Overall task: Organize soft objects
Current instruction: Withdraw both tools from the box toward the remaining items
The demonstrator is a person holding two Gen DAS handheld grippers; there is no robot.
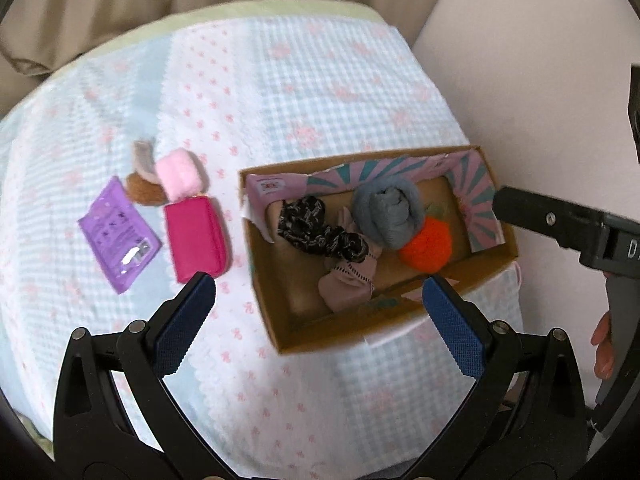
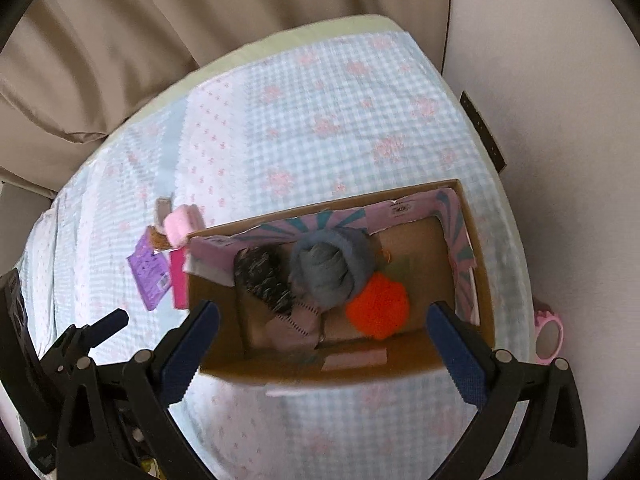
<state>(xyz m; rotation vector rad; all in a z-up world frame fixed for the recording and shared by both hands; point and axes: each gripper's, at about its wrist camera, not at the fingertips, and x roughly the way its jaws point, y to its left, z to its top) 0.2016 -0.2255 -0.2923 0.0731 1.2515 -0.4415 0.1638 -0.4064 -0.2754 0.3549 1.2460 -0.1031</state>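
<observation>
A cardboard box [image 1: 496, 270] is sitting on a table covered in a pale blue checked cloth [image 1: 320, 92] with pink flowers, near the table's right edge. Its inner flaps are showing a pink and teal sunburst print. Inside, four soft things are lying bunched together: a grey rolled bundle of fabric [image 1: 386, 214] in the middle, a fuzzy orange ball [image 1: 426, 250] touching its right side, a black patterned scrunchie [image 1: 320, 230] trailing to its left, and a dusty pink cloth with dark stitching [image 1: 348, 280] lying at the near side.

Outside the box, to its left on the cloth, more items are waiting close together: a bright pink rectangular pouch [image 1: 196, 238], a fluffy pale pink piece [image 1: 180, 176] touching its far end, a brown round item [image 1: 144, 190] partly tucked under that, a small grey-beige piece [image 1: 143, 154] behind, and a flat purple packet [image 1: 118, 236] lying just left of the pouch.

The left gripper [image 1: 320, 292] is hanging above the table with its blue-padded fingers spread wide, holding nothing. The right gripper [image 2: 322, 318] is hovering over the box, equally wide and empty.

From the right wrist view, the box wall is hiding most of the pouch, and the scrunchie is looking blurred. The print on the packet is too small to read. A pink object [image 2: 550, 334] is peeking past the table's right edge, partly cut off.
</observation>
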